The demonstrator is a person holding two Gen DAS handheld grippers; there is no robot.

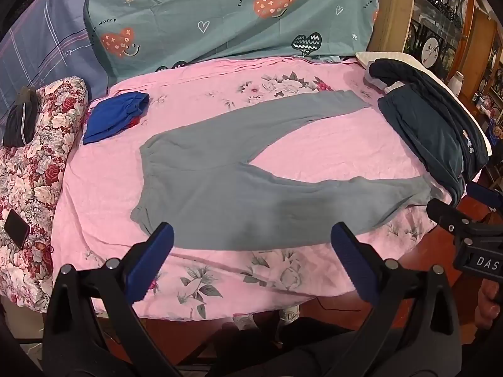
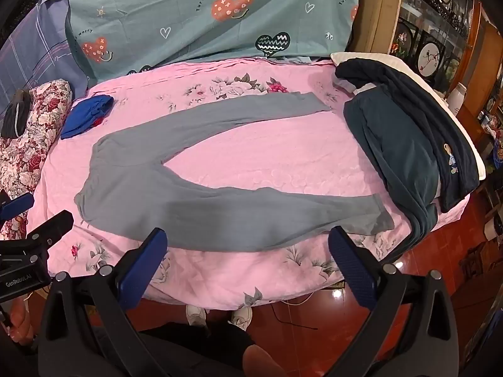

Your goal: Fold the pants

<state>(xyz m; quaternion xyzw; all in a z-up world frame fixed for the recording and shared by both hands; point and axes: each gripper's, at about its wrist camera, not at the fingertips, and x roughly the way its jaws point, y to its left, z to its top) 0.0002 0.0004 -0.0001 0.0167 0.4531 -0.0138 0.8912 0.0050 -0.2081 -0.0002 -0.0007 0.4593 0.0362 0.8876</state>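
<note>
Grey fabric pants (image 1: 239, 185): flat on pink floral bedsheet (image 1: 314, 144), legs spread right | left gripper (image 1: 251, 251): spread, empty, near edge | right gripper (image 2: 248, 251): spread, empty.

Left hand-held gripper (image 1: 251, 245) and right hand-held gripper (image 2: 248, 248) hover side by side, jaws spread wide.

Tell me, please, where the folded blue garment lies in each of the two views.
Left wrist view: blue garment, upper left, on the pink sheet.
Right wrist view: blue garment, far left, smaller.
Shared landmark: the waistband of the grey pants lies just below and right of it.
</note>
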